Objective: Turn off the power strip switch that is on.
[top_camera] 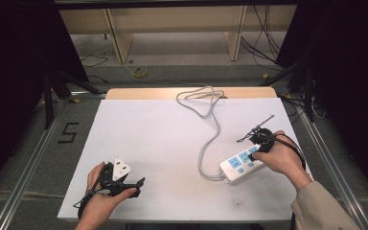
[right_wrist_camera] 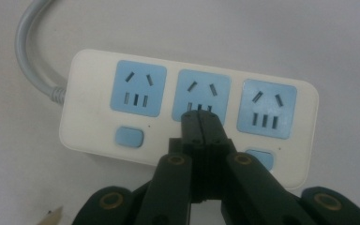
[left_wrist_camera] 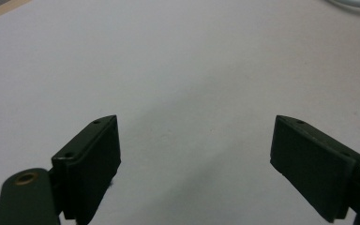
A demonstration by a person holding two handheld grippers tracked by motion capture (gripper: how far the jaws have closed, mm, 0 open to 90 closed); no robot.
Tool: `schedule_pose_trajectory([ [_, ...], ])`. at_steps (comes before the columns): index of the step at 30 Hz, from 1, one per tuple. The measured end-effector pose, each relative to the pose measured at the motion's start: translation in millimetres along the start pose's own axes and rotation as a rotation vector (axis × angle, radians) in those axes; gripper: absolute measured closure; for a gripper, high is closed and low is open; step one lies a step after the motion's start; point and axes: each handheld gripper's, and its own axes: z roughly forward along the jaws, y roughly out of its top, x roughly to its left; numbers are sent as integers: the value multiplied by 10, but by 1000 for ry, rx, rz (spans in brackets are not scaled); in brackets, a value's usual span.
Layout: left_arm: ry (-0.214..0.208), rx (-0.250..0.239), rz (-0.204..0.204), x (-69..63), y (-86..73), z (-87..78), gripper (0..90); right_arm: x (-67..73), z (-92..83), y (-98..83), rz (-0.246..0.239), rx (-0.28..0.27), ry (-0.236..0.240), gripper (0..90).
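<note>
A table (top_camera: 172,93) with a pale wooden top was seen covered almost wholly by a large white sheet (top_camera: 163,139), a strip of bare wood being left exposed along the far edge. Beyond the table, a grey floor (top_camera: 182,52) was shown, with loose dark cables (top_camera: 263,40) trailed across it at the right and a light wooden shelf frame (top_camera: 172,21) stood against the back. Dark curtains were hung on both sides, and metal rails (top_camera: 28,163) were run along the floor beside the table.

A white rectangular plastic power strip (right_wrist_camera: 187,112) with three blue socket panels and small blue buttons was laid flat on the sheet at the near right, and its grey cord (top_camera: 206,139) was led away toward the far edge in a loose loop. The right gripper (right_wrist_camera: 200,116) was held directly over the strip's middle socket, its jaws pressed together with nothing between them; whether the tips were touching the socket could not be told.

The left gripper (left_wrist_camera: 194,145) was held low over bare white sheet at the near left, well apart from the strip, its jaws spread wide and empty. In the high view, a grey three-cornered plate was seen on top of it.
</note>
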Motion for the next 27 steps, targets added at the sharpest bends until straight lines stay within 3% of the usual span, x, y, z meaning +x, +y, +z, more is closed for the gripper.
schedule_pose_trajectory([
  [27, 0, -4, -3, -7, 1, 4, 158, 48, 105, 13, -7, 72, -16, 900],
])
